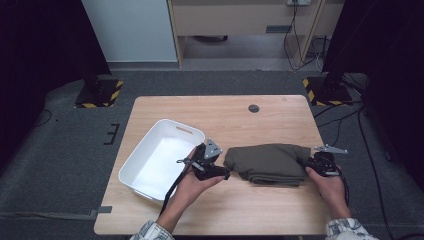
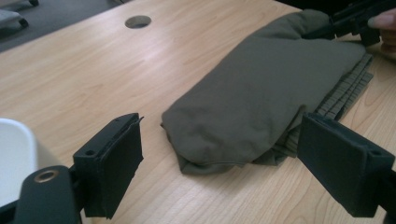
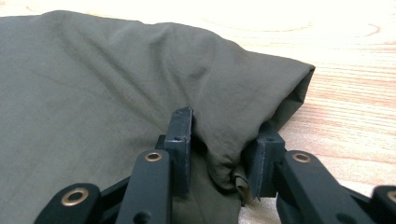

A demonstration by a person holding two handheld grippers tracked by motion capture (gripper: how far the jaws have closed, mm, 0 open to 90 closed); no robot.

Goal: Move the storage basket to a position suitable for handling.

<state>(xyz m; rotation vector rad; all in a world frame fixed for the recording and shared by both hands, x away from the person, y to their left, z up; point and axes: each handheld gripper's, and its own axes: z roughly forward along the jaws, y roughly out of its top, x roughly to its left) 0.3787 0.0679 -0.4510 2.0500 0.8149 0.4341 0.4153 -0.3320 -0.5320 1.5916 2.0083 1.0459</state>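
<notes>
1. Folded olive-green garment (image 1: 267,162) flat on wooden table (image 1: 225,112), right of centre, long axis running 9 to 3 o'clock in the high view.
2. Lower layers of ribbed fabric (image 2: 348,91) peeking out beneath the smooth top fold, seen in the left gripper view at the 3 o'clock side.
3. Right gripper (image 1: 310,162) at the garment's 3 o'clock end, held in the right hand (image 1: 327,185); grey three-cornered plate on top.
4. Right gripper view: jaws narrow, clamped on a bunched fold of the garment's edge (image 3: 224,149); cloth pinched and wrinkled between the pads, rest of the garment spreading toward 10 o'clock.
5. Left gripper (image 1: 226,172) just beside the garment's 9 o'clock end, held in the left hand (image 1: 192,185); cable trailing toward 7 o'clock.
6. Left gripper view: jaws wide, nothing between the pads; near corner of the garment (image 2: 201,154) lying just ahead at 12 o'clock, not touched. Pads low over the table surface.
7. White plastic bin (image 1: 137,157) at 9 o'clock of the left gripper, near the table's left edge, handle slot on its far wall; its rim showing at 8 o'clock in the left gripper view.
8. Round cable hole (image 1: 254,108) in the table at 12 o'clock of the garment, well apart from it.
</notes>
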